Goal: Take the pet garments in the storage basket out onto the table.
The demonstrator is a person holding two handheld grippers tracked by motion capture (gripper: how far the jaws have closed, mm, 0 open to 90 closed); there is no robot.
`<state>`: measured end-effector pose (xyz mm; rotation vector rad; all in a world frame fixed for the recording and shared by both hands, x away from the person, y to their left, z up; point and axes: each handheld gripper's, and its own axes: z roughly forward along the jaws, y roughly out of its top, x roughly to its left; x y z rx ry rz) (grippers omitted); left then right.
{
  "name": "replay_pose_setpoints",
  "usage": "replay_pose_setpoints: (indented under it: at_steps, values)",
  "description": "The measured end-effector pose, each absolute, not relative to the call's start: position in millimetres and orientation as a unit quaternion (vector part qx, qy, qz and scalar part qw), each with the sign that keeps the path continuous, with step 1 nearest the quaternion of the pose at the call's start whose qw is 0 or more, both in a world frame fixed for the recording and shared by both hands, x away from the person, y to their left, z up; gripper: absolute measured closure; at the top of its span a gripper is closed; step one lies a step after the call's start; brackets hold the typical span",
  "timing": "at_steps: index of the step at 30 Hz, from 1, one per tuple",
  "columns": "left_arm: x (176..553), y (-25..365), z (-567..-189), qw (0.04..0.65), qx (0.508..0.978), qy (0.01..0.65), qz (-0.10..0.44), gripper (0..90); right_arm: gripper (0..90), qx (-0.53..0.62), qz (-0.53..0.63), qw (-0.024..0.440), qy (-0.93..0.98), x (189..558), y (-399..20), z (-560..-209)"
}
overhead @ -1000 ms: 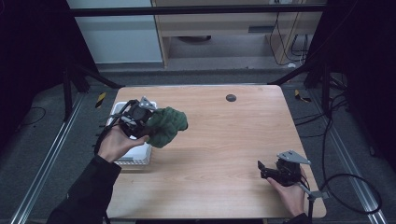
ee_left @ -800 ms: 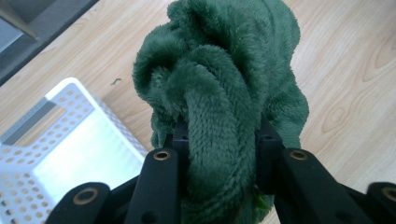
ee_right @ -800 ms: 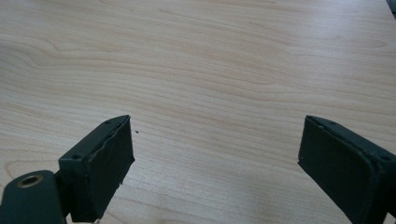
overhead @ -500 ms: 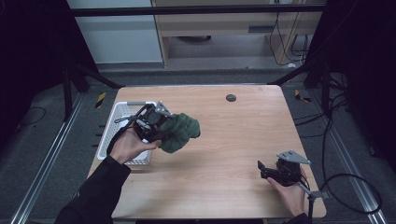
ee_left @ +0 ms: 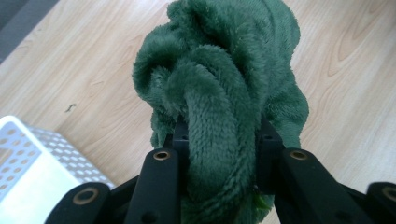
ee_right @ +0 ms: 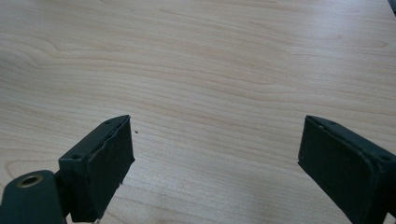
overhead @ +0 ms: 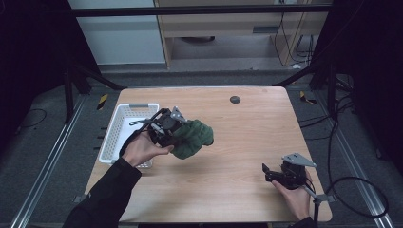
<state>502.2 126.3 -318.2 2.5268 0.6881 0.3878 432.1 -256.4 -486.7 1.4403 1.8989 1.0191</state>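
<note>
A dark green fleece cloth (overhead: 193, 138) hangs bunched above the wooden table, just right of the white basket (overhead: 119, 127). My left gripper (overhead: 177, 133) is shut on it. In the left gripper view a thick fold of the green cloth (ee_left: 219, 93) is pinched between the two black jaws, with the rest bulging out ahead of them. My right gripper (overhead: 267, 173) rests near the table's front right, held in a hand. In the right gripper view its jaws stand wide apart over bare wood, and my right gripper (ee_right: 215, 158) is open with nothing between its fingers.
The white perforated basket sits at the table's left edge, its corner (ee_left: 32, 158) close to the left jaws. A small dark round spot (overhead: 235, 99) marks the far middle of the wooden table (overhead: 247, 142). Dark floor and cables surround the table.
My left gripper has carried the green cloth rightward and slightly down, from over the basket to the table beside it. The right gripper has not moved.
</note>
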Motion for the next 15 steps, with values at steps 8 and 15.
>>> replay_pose_setpoints:
  at_steps: [8,15]
  values:
    - [503,115,-325,0.239,0.933,0.237,0.131,68.8,10.2,0.535,0.379,0.273,0.704,432,-257,-486]
    - [506,108,-332,0.236,0.937,0.226,0.12,68.8,10.2,0.536,0.378,0.272,0.704,432,-257,-487]
